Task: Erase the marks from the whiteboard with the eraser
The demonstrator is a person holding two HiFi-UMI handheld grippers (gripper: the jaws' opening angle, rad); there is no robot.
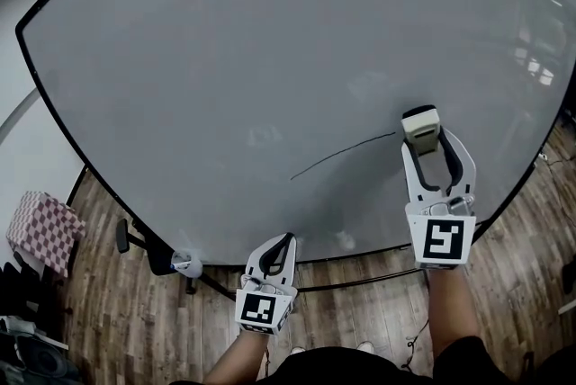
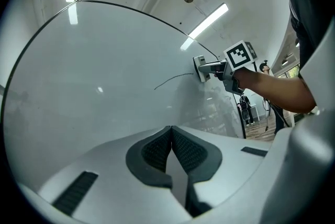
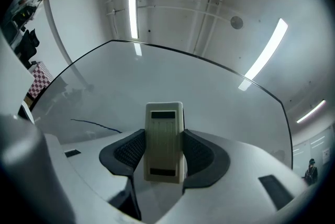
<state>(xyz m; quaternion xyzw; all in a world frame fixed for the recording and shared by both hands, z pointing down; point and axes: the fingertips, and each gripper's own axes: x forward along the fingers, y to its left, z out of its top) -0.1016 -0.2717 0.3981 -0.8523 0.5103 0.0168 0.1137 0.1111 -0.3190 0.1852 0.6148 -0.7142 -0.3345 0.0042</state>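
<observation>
A large whiteboard [image 1: 270, 59] fills the head view, with one thin dark line [image 1: 342, 155] slanting across its lower middle. My right gripper [image 1: 423, 133] is shut on a cream eraser [image 1: 420, 129], which rests against the board at the line's right end. The right gripper view shows the eraser [image 3: 164, 140] clamped between both pads, the line [image 3: 97, 124] to its left. My left gripper [image 1: 281, 241] hangs below the board's bottom edge, shut with nothing in it. From the left gripper view the closed pads [image 2: 171, 150] face the board, with the eraser [image 2: 200, 68] and the line [image 2: 172, 79] far off.
The board stands on a wheeled frame [image 1: 180, 264] over a wood floor [image 1: 126, 320]. A checkered cloth [image 1: 43, 228] lies at the lower left beside dark bags. A person [image 2: 267, 68] stands far off past the board's right edge.
</observation>
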